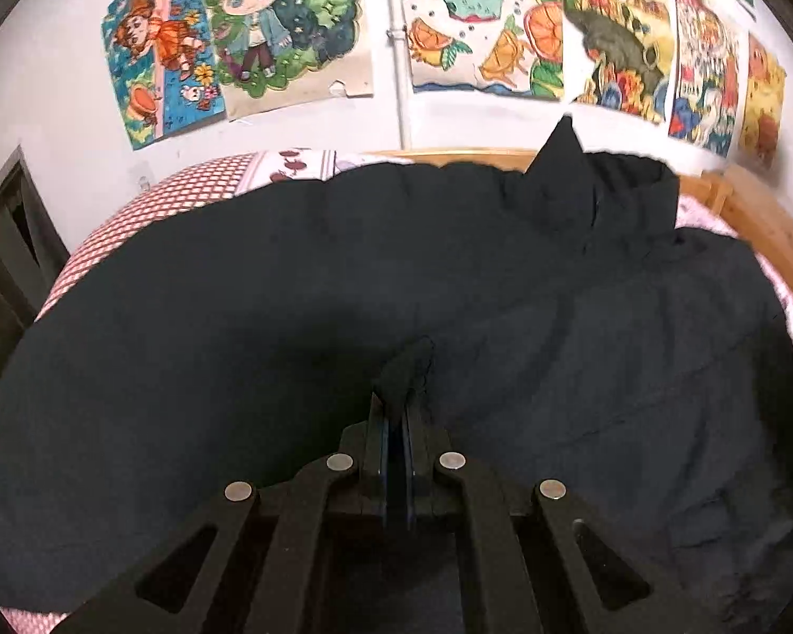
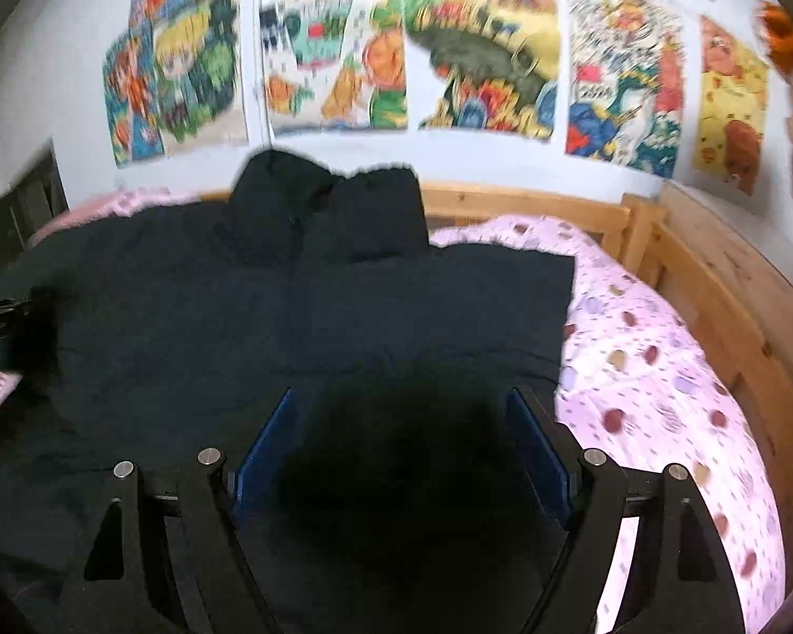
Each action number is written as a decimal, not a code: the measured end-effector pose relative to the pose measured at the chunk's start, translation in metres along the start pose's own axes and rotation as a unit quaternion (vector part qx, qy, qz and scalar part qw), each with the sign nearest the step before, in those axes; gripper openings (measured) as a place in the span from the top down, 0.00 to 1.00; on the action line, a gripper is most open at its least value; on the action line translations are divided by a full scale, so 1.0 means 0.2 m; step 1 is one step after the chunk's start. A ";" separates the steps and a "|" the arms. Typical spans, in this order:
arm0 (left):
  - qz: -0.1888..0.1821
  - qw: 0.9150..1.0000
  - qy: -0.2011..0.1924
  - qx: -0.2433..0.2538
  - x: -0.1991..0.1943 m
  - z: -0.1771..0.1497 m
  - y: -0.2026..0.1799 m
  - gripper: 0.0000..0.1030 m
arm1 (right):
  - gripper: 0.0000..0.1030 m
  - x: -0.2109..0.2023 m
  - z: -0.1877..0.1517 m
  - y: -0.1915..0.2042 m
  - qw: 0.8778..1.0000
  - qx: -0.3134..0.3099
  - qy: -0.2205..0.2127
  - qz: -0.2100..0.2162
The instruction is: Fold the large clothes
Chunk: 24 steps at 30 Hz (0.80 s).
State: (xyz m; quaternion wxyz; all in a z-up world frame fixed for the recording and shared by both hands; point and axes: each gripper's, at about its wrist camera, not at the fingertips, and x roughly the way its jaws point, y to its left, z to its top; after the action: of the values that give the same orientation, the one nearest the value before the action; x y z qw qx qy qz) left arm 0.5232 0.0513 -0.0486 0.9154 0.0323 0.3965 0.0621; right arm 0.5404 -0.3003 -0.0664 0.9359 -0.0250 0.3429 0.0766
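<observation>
A large black padded jacket [image 1: 291,285] lies spread on the bed, its collar [image 1: 608,195] standing up at the far side. My left gripper [image 1: 399,401] is shut on a pinched fold of the jacket's fabric [image 1: 409,364] near its lower edge. In the right wrist view the jacket [image 2: 301,306] fills the left and middle, collar [image 2: 333,206] at the back. My right gripper [image 2: 402,412] is open, blue pads [image 2: 267,449] wide apart just above the jacket's near part, holding nothing. The left gripper [image 2: 5,317] shows at the left edge of that view.
The bed has a pink dotted sheet [image 2: 661,396] at the right and a red-checked cover [image 1: 148,216] at the left. A wooden bed frame [image 2: 713,290] runs along the back and right. Colourful posters [image 1: 291,26] cover the wall. A dark cabinet [image 1: 5,243] stands far left.
</observation>
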 end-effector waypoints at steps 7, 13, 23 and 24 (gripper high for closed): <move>0.028 0.998 0.023 0.043 0.15 -0.06 -0.05 0.95 | 0.25 0.31 -0.14 0.09 0.995 -0.051 0.075 -0.036; 0.043 0.997 0.032 0.058 0.25 -0.13 -0.09 0.92 | 0.23 0.37 -0.24 0.10 0.995 -0.053 0.076 -0.045; -0.085 0.995 -0.025 -0.040 -0.03 -0.17 0.16 0.69 | 0.19 0.13 -0.24 0.11 0.997 -0.058 0.042 -0.041; -0.098 0.994 -0.034 -0.045 -0.10 -0.19 0.20 0.59 | 0.19 0.09 -0.22 0.13 0.997 -0.061 0.041 -0.037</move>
State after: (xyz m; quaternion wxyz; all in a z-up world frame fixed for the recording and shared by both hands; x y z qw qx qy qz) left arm 0.4786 0.0878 -0.0558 0.9304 -0.0460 0.3636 -0.0106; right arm 0.5212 -0.2774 -0.1120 0.9200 -0.0980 0.3743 0.0621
